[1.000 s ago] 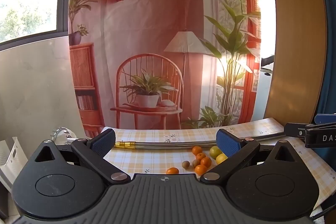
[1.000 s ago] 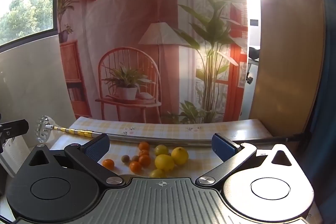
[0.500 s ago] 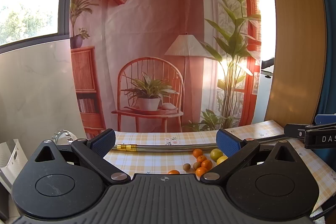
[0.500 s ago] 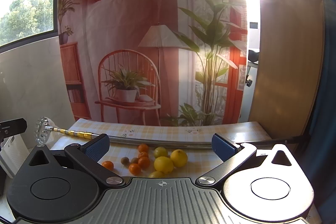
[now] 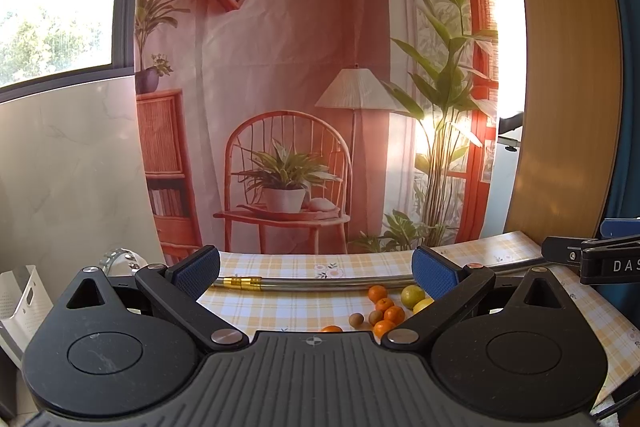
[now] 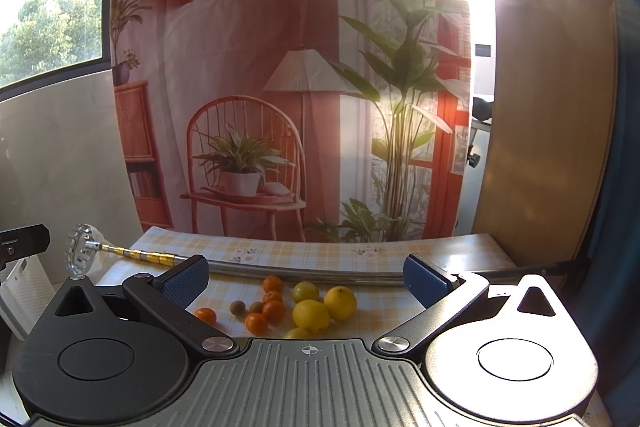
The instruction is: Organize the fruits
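fruits point(image 6: 300, 307) lie clustered on the tablecloth point(image 6: 320, 255) ahead of both wide-open grippers (each holding nothing).

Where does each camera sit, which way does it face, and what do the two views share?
Left wrist view: sits on the left hand-held gripper, faces forward over the checked tablecloth toward the printed backdrop; its own open fingers show, and the right hand-held gripper enters at the right edge.
Right wrist view: sits on the right hand-held gripper, faces the same way, from further right; its open fingers show, and the other gripper's tip at the left edge.
Shared: the fruit cluster, the metal rod, the backdrop.
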Demonstrator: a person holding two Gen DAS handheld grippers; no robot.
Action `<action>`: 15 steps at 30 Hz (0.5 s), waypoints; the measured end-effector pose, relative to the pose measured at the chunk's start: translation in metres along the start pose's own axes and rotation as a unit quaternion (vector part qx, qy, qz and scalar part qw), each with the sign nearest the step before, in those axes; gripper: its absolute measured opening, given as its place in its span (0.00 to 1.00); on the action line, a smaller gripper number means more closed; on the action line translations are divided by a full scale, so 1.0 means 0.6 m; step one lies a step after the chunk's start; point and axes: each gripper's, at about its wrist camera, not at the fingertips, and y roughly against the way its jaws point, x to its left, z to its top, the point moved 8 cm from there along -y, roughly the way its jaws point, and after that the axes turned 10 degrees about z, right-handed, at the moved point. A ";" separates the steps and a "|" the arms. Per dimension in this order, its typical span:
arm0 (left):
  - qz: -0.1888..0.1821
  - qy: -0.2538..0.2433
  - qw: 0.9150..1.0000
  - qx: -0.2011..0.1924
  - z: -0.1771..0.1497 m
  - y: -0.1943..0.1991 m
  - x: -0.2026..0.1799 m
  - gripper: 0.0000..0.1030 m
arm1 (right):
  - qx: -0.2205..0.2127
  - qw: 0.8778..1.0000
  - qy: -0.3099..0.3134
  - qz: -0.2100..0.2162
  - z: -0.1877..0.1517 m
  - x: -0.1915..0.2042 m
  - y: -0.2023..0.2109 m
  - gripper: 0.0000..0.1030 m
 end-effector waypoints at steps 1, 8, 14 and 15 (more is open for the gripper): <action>0.000 0.000 1.000 0.000 0.000 0.000 0.000 1.00 | 0.000 1.000 0.000 0.000 0.000 0.000 0.000 1.00; 0.000 0.001 1.000 0.000 0.001 0.001 0.001 1.00 | 0.000 1.000 0.000 0.000 0.000 0.000 0.000 1.00; 0.000 0.001 1.000 0.000 0.001 0.001 0.000 1.00 | 0.000 1.000 0.000 0.000 0.000 0.000 0.000 1.00; 0.000 0.001 1.000 -0.001 0.002 0.002 0.000 1.00 | 0.000 1.000 0.000 0.000 0.000 0.000 0.000 1.00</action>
